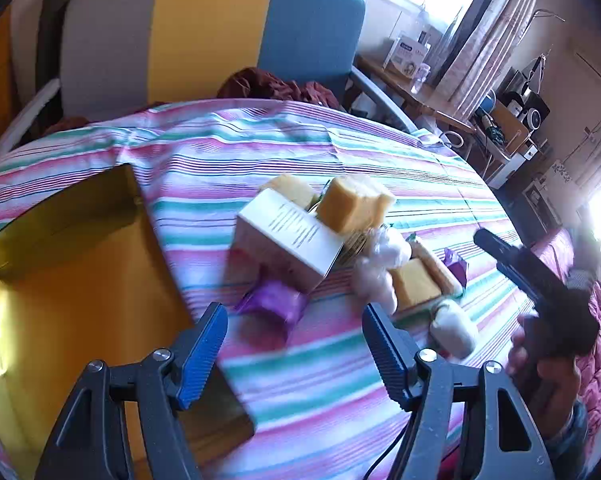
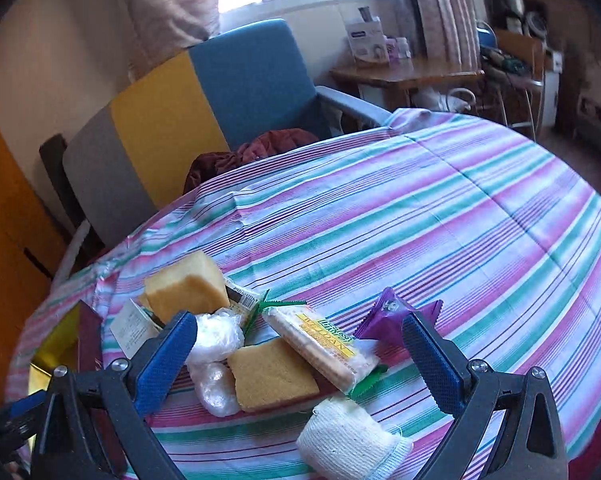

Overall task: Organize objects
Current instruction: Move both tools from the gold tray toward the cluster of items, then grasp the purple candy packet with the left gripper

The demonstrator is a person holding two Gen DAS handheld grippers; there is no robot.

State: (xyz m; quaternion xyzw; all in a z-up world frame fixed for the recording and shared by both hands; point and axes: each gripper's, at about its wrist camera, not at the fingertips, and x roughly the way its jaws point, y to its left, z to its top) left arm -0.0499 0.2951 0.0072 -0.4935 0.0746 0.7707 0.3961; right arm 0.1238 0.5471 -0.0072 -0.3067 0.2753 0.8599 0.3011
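Observation:
A pile of small items lies on the striped tablecloth [image 1: 300, 152]. In the left wrist view a white carton [image 1: 288, 240] lies on its side with a purple packet [image 1: 274, 308] just ahead of my open, empty left gripper [image 1: 294, 354]. Yellow sponges [image 1: 352, 204], plastic-wrapped white lumps [image 1: 380, 256] and a gauze roll [image 1: 454, 328] lie right of it. In the right wrist view my open, empty right gripper [image 2: 300, 354] hovers over a flat yellow sponge [image 2: 272, 376], a cracker pack [image 2: 320, 344], a gauze roll [image 2: 348, 440], wrapped lumps [image 2: 214, 336] and a purple packet [image 2: 392, 316].
A shiny gold tray [image 1: 60, 280] lies on the left of the table, partly under my left finger. A striped armchair [image 1: 204, 36] with a red cloth stands behind the table. The right hand and its gripper body [image 1: 540, 288] show at the right. A cluttered wooden desk [image 2: 404, 72] stands beyond.

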